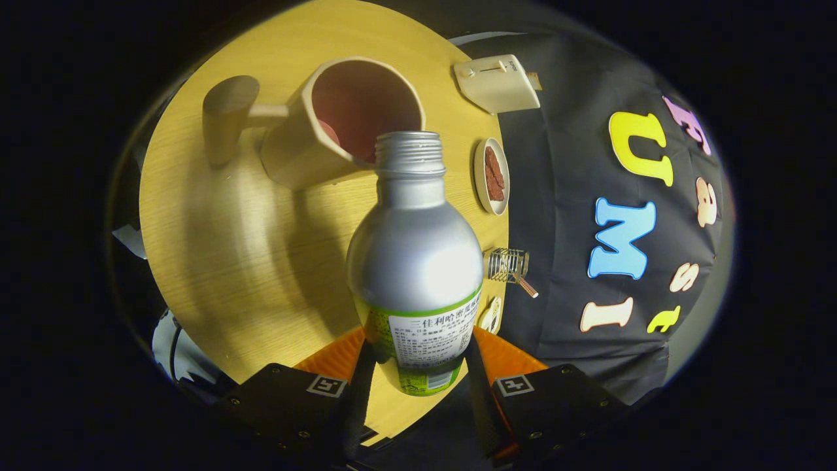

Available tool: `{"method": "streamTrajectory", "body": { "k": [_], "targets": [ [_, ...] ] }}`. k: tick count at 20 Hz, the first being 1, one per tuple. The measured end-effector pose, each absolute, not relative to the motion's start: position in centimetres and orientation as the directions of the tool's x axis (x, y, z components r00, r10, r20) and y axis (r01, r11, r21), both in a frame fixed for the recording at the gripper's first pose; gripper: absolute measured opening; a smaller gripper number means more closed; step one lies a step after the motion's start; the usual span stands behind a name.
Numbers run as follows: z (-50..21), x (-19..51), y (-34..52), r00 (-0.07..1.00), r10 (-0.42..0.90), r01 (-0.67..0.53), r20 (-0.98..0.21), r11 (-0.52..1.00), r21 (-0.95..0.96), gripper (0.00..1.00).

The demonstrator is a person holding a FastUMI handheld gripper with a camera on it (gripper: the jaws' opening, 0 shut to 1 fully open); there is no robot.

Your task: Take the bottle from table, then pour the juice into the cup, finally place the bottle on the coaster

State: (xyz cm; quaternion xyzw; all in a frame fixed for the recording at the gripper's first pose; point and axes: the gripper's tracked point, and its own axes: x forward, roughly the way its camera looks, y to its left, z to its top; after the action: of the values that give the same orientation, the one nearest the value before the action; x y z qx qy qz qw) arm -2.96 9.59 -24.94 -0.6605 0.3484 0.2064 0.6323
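Observation:
A silver bottle (413, 261) with a green and white label sits between my fingers, and my gripper (418, 356) is shut on its lower body. The bottle is uncapped and tipped, its threaded mouth right at the rim of a beige cup (340, 124) with a reddish inside. The cup has a wooden handle sticking out to the side, away from the bottle. The whole scene is rolled, so the round wooden table (222, 248) lies tilted behind the bottle. I cannot tell if liquid is flowing.
Beyond the cup lies a cream box-shaped device (497, 82) at the table's edge. A small dish (492, 175) with dark red pieces and a little wire holder (509, 265) stand near that same edge, next to the black cloth wall.

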Motion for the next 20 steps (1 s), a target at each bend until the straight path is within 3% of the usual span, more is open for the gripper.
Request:
{"method": "streamTrajectory", "body": {
  "k": [20],
  "targets": [
    [-22.3,-2.5,9.0,0.641,-0.351,-0.752,-0.682,-0.112,-0.649,0.68]
  ]
}}
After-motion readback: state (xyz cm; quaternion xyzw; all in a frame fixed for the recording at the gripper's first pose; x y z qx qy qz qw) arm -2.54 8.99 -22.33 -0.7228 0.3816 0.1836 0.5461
